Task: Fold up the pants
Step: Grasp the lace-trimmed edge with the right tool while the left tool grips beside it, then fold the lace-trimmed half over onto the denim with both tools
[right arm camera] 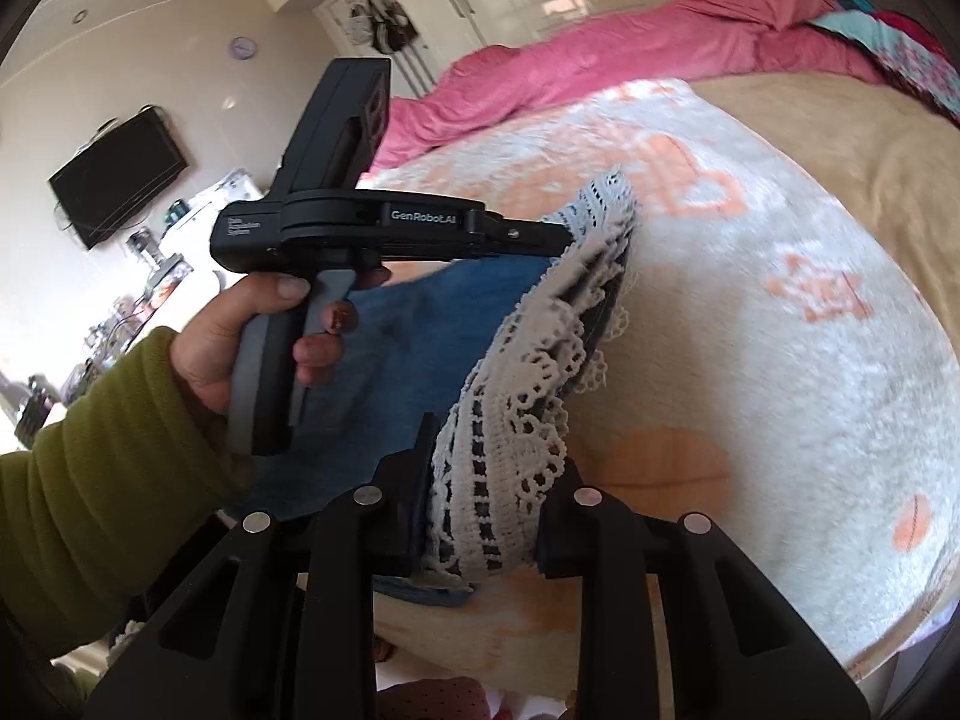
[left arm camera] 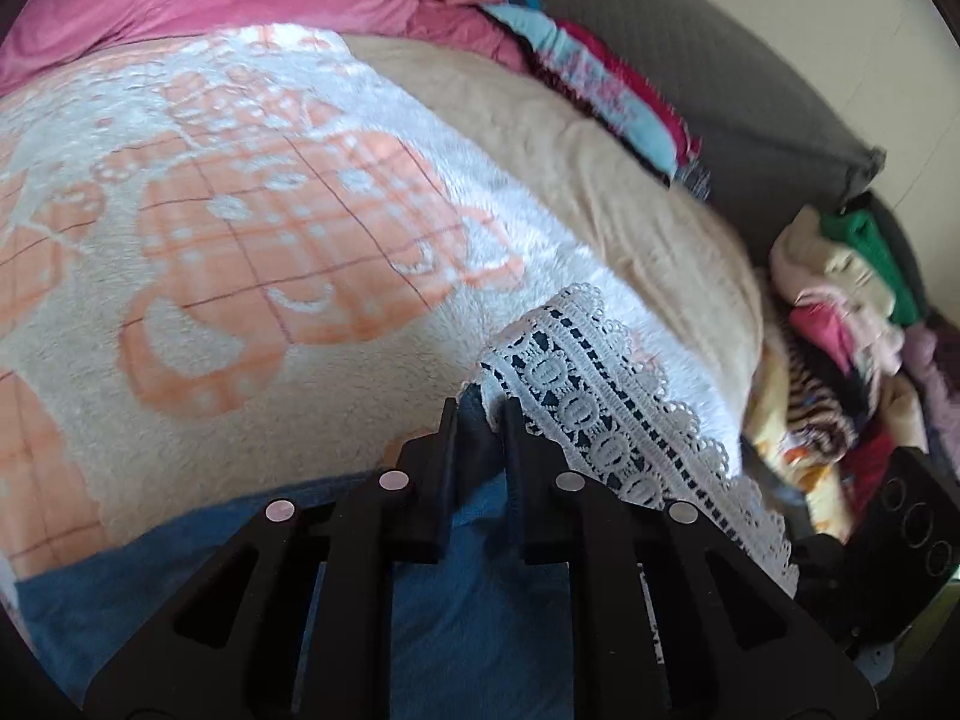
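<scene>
Both grippers are on the pants [right arm camera: 408, 348]: left gripper [left arm camera: 480, 420] pinching the denim beside the lace hem [left arm camera: 600, 372], right gripper [right arm camera: 486, 480] clamped on lace bunched between its fingers, likely lifting the hem end above the blanket [right arm camera: 750, 330] for a fold. Waistband's out of sight; motion blur smears the rest.

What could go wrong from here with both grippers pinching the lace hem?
1. The left gripper bites only a thin edge of the blue denim pants with white lace trim; it could slip out.
2. The right gripper clamps bunched lace; the openwork may snag or stretch on the fingers.
3. The hem hangs lifted above the fluffy white-and-orange blanket, so the fold may land crooked.
</scene>
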### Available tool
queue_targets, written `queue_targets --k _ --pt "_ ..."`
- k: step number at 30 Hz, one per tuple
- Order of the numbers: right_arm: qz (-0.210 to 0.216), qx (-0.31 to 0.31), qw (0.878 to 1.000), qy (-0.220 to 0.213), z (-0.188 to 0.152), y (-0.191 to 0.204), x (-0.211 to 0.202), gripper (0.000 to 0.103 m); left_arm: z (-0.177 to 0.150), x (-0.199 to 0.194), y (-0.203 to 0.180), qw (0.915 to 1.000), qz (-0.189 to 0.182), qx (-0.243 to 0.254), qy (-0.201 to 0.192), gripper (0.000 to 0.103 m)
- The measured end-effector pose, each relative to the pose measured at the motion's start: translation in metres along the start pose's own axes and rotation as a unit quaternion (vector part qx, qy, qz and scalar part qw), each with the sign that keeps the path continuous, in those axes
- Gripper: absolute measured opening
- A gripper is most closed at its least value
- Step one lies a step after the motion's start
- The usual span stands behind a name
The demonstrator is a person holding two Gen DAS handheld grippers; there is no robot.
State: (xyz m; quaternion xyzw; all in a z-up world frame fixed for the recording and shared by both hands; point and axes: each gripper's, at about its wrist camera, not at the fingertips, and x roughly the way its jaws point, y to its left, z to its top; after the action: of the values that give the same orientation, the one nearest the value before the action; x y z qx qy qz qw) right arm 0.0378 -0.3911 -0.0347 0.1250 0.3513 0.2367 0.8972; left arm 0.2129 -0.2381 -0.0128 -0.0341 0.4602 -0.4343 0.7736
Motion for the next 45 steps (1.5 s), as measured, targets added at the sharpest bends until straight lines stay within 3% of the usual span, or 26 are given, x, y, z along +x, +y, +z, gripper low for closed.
queue_targets --k 6,9,10,13,16,19,22,24,27,32,34,35,36,38,40,45 --pt "0.032 -0.064 0.997 0.012 0.015 0.053 0.022 0.024 -0.021 -0.065 0.031 0.9975 -0.002 -0.044 -0.055 0.007" --pt "0.042 -0.095 0.994 0.029 0.015 0.08 0.045 0.024 -0.036 -0.09 0.051 0.9955 0.035 -0.058 -0.065 0.008" --pt "0.041 -0.102 0.993 0.035 0.014 0.086 0.053 0.024 -0.04 -0.097 0.059 0.9947 0.048 -0.062 -0.066 0.011" --pt "0.013 -0.136 0.988 0.066 0.003 0.109 0.082 0.025 -0.058 -0.121 0.09 0.9878 0.07 -0.112 -0.082 0.043" --pt "-0.042 -0.217 0.972 0.075 -0.019 0.138 0.103 0.028 -0.08 -0.147 0.121 0.9769 0.052 -0.166 -0.124 0.048" --pt "-0.068 -0.269 0.958 0.068 -0.034 0.157 0.111 0.034 -0.103 -0.163 0.147 0.9623 0.029 -0.224 -0.152 0.055" --pt "-0.073 -0.292 0.952 0.057 -0.042 0.163 0.11 0.044 -0.113 -0.163 0.156 0.9559 0.0 -0.254 -0.147 0.059" --pt "-0.086 -0.305 0.947 0.046 -0.045 0.165 0.105 0.055 -0.114 -0.158 0.155 0.9564 0.012 -0.259 -0.134 0.059" --pt "-0.087 -0.301 0.948 0.049 -0.045 0.161 0.102 0.056 -0.113 -0.151 0.15 0.9588 0.013 -0.256 -0.122 0.059" --pt "-0.086 -0.308 0.946 0.049 -0.054 0.169 0.101 0.056 -0.113 -0.141 0.142 0.964 0.056 -0.237 -0.106 0.06" --pt "-0.075 -0.312 0.946 0.052 -0.054 0.175 0.101 0.052 -0.114 -0.138 0.14 0.964 0.07 -0.233 -0.107 0.059" --pt "-0.068 -0.313 0.945 0.057 -0.054 0.177 0.103 0.04 -0.113 -0.137 0.139 0.9644 0.073 -0.23 -0.108 0.059" --pt "-0.062 -0.315 0.945 0.063 -0.056 0.177 0.103 0.032 -0.113 -0.134 0.138 0.9648 0.076 -0.228 -0.108 0.057" --pt "-0.057 -0.316 0.944 0.075 -0.055 0.18 0.108 0.027 -0.112 -0.129 0.136 0.9658 0.083 -0.221 -0.106 0.038" --pt "-0.054 -0.312 0.945 0.076 -0.053 0.181 0.109 0.026 -0.109 -0.122 0.134 0.9687 0.083 -0.211 -0.101 0.027" --pt "-0.041 -0.296 0.951 0.078 -0.045 0.178 0.106 0.019 -0.109 -0.128 0.13 0.9684 0.09 -0.201 -0.117 0.014"
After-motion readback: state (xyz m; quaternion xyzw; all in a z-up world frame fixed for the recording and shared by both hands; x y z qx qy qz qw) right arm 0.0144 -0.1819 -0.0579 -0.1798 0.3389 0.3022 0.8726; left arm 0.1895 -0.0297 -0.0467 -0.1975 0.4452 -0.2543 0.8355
